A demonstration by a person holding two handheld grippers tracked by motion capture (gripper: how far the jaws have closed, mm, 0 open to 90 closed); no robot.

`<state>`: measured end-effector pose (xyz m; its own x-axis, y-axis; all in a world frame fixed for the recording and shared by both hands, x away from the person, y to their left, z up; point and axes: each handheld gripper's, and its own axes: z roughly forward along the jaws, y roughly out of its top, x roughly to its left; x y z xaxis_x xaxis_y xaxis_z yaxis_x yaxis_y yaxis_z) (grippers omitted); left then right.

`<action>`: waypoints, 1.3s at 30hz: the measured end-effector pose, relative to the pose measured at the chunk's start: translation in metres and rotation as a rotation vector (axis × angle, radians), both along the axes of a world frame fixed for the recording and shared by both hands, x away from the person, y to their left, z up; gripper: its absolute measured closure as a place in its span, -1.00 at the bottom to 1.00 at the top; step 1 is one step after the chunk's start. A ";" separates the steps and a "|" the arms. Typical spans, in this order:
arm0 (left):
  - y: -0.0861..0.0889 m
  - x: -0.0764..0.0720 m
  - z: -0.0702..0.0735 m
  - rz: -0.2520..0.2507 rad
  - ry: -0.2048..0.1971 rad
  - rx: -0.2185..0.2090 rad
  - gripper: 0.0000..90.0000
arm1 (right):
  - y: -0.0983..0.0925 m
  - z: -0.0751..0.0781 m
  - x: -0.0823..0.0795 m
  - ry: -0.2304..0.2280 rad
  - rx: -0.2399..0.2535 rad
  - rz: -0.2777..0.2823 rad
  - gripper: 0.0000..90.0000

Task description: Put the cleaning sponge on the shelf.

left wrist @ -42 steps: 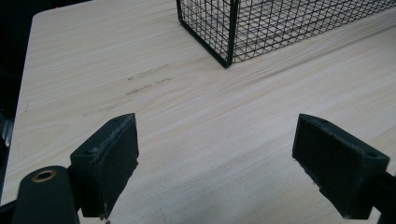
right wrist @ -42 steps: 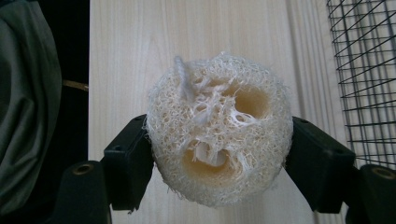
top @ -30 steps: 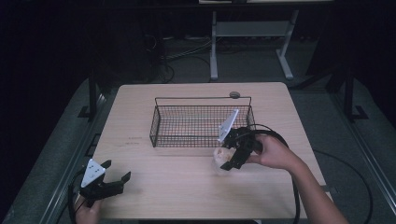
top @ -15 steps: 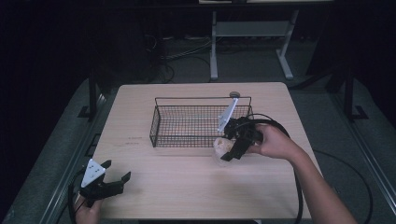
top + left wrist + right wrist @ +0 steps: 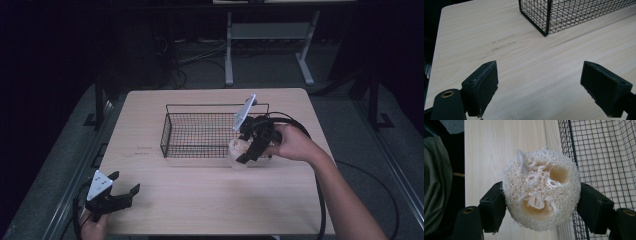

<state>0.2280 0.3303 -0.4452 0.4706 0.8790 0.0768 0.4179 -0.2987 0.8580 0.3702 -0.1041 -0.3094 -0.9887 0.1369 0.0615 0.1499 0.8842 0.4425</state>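
Loofah (image 5: 541,188) gripped in the right claw (image 5: 248,146), just outside the wire basket (image 5: 200,134); drop-in remains, left claw (image 5: 116,196) wide, idle.

Dim room, pale wooden table (image 5: 200,200), white metal stand (image 5: 267,35) behind, dark floor (image 5: 360,115)

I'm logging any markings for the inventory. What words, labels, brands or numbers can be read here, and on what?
None can be read.
Loofah sponge, wire basket and both grippers' black jaws: no print.
Wooden table: faint dark scuffs near the basket, not letters.
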 end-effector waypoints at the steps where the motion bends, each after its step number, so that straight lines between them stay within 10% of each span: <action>1: 0.000 0.000 0.000 0.000 0.000 0.000 -0.70 | 0.000 0.000 0.001 0.000 0.002 -0.005 -0.37; 39: 0.001 0.000 0.000 0.003 -0.003 -0.004 -0.70 | 0.001 0.022 0.059 -0.011 -0.009 -0.088 -0.37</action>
<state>0.2280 0.3316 -0.4450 0.4681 0.8805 0.0749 0.4163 -0.2945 0.8603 0.4293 -0.1027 -0.2869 -0.9734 0.2238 0.0492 0.2225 0.8719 0.4362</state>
